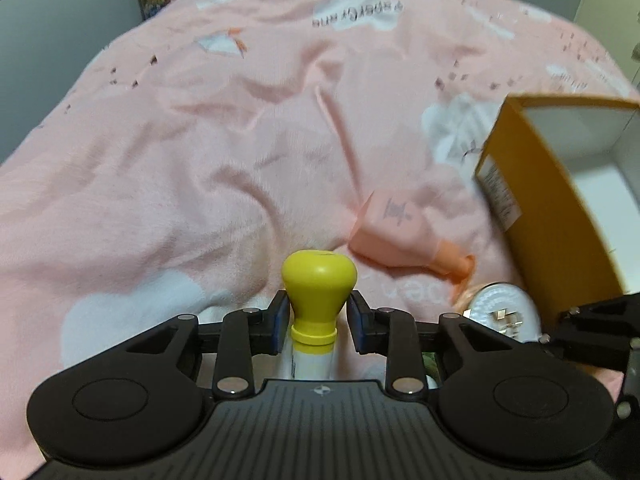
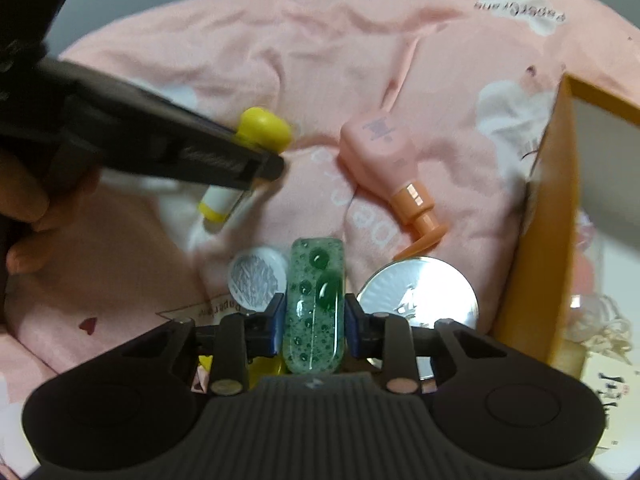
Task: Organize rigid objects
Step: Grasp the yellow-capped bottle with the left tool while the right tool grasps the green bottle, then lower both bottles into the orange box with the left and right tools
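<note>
Two pairs of jaws are each closed on a small bottle. The left gripper (image 1: 318, 322) clamps a white bottle with a yellow bulb cap (image 1: 319, 280) by its neck, the cap sticking out past the pads. The right gripper (image 2: 314, 326) pinches a clear capsule-shaped bottle of green bubbly gel (image 2: 315, 304) between its blue pads.

Just beyond the right jaws, on the pink blanket (image 1: 180, 152) covering the bed, lie a small white round lid (image 2: 256, 280) to the left and a larger silver round tin (image 2: 420, 292) to the right. Farther out rests a pink pump bottle with an orange nozzle (image 2: 380, 152), lying on its side. An open orange cardboard box with a white inside (image 2: 536, 240) stands at the right edge, near the tin. A hand (image 2: 28, 200) grips the left tool's handle.
</note>
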Tool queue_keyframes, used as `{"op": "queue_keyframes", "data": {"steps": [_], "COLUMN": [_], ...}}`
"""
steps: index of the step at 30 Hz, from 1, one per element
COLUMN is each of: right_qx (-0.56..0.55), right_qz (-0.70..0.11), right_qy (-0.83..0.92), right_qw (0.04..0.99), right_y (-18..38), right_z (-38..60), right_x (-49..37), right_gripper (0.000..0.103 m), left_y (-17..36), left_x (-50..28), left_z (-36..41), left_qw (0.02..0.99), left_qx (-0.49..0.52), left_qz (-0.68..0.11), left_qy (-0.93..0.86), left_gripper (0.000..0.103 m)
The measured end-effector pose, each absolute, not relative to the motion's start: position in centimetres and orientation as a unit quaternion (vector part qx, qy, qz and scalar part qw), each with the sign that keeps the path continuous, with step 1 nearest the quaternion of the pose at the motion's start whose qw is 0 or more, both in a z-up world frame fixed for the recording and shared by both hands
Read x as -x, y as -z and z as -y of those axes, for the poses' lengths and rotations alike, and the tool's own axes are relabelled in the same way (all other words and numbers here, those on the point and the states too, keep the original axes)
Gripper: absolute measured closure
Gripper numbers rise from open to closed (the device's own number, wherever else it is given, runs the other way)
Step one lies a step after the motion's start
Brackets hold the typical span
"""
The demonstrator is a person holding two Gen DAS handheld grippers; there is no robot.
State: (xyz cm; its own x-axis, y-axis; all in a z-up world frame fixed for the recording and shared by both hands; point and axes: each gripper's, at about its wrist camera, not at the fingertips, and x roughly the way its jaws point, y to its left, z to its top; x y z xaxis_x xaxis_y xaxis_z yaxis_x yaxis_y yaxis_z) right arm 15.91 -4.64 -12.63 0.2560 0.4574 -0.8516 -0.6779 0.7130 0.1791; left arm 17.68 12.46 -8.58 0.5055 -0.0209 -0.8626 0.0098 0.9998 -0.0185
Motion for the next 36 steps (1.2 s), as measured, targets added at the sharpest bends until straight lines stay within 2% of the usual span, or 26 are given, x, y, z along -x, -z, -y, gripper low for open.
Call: {"op": "queue_keyframes", "data": {"steps": [14, 21, 27, 30, 36], "right_qx": [-0.006, -0.034, -0.036, -0.045, -0.071], "right_qz": [-0.405, -0.371, -0.396, -0.420, -0.466], "right_qy": [-0.363, -0.295, -0.223, -0.203, -0.172], "right_qw": [0.839, 0.880, 0.890, 0.884, 0.865], "right_y": [4.0, 1.1, 1.4, 2.8, 6.3], "right_z": [11.4, 17.5, 23.3, 25.6, 27.6], "right_x": [-15.3, -17.3, -20.7, -22.4, -26.0], "right_gripper": [0.074, 0.074, 0.074, 0.074, 0.074], "left_y": [0.7, -1.9, -0.5, 1.8, 6.6], "left_x": [-14.7, -16.7, -21.7, -24.6, -28.8], "left_z": [-9.2, -4.8, 0.6, 2.8, 5.5], "left_qw": [0.907, 0.894, 0.857, 0.828, 0.798], "left_qx": [0.054, 0.084, 0.115, 0.143, 0.123], "left_qz": [-0.413, -0.410, -0.446, -0.484, -0.547], "left_qy": [0.068, 0.160, 0.231, 0.246, 0.219], "left_gripper": [0.070, 0.070, 0.070, 0.070, 0.070]}}
